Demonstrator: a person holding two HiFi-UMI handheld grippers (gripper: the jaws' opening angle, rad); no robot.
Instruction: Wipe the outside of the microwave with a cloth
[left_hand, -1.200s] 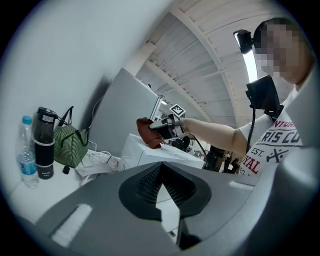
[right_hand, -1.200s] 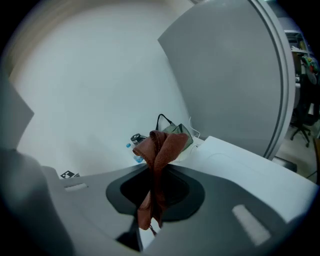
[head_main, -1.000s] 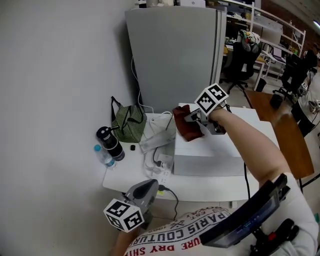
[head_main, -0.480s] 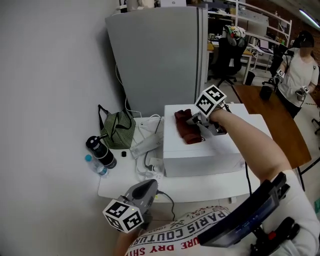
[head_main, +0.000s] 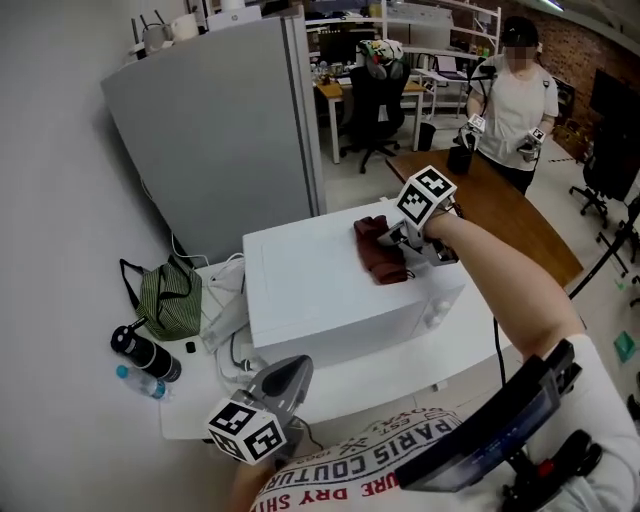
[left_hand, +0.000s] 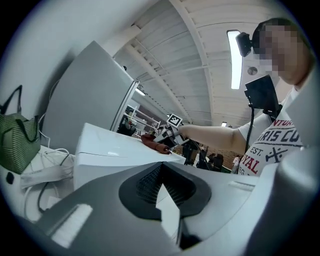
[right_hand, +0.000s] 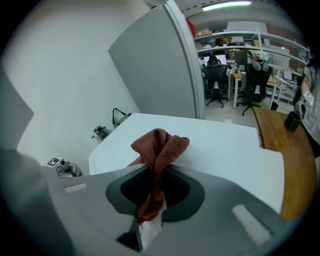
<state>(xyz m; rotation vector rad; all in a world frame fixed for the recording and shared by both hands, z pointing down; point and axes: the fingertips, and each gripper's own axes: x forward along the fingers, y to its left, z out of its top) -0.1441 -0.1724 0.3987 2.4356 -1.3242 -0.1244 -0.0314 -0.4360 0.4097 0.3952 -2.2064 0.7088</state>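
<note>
A white microwave stands on a white table. A rust-brown cloth lies bunched on its top near the right edge, and my right gripper is shut on it. In the right gripper view the cloth rises in a fold from between the closed jaws over the microwave's top. My left gripper hangs low near the table's front edge, away from the microwave, shut with nothing in it. From the left gripper view the microwave and the cloth show ahead.
A grey cabinet stands behind the microwave. Left of the microwave lie white cables, a green bag, a black bottle and a small water bottle. A wooden table and a standing person are at the right.
The head view has swung, so the scene has shifted left and more of the room shows. My right gripper stays on the microwave's top with the cloth. The left gripper barely moved.
</note>
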